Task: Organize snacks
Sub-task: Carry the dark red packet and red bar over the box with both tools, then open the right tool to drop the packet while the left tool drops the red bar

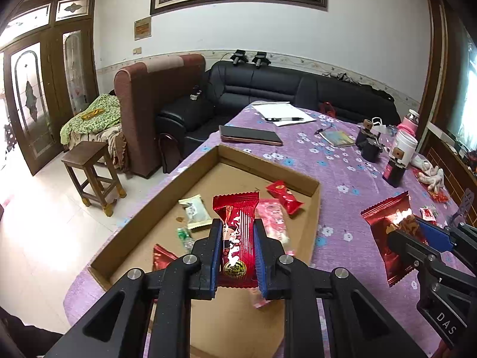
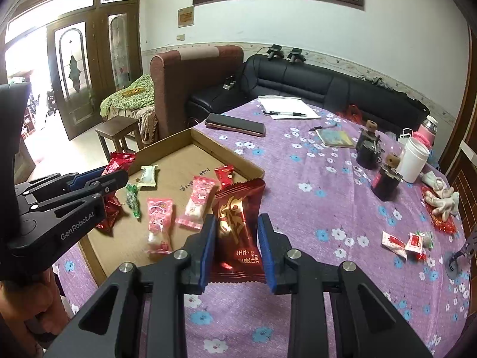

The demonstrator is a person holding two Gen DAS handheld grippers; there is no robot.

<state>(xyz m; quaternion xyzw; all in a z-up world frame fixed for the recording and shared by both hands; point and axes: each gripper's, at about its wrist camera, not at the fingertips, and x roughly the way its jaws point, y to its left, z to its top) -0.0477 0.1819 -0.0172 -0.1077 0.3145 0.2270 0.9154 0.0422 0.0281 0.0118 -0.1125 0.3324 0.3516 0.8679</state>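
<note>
Left wrist: left gripper point(image 1: 235, 232) clamps red snack bar point(image 1: 237, 223) over cardboard tray point(image 1: 268, 164); right gripper point(image 2: 237, 232) clamps red packet point(image 2: 238, 223).

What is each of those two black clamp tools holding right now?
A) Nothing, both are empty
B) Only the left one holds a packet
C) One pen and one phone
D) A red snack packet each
D: the left gripper pinches a long red snack bar, and the right gripper clamps a wider red packet with gold lettering.
</note>
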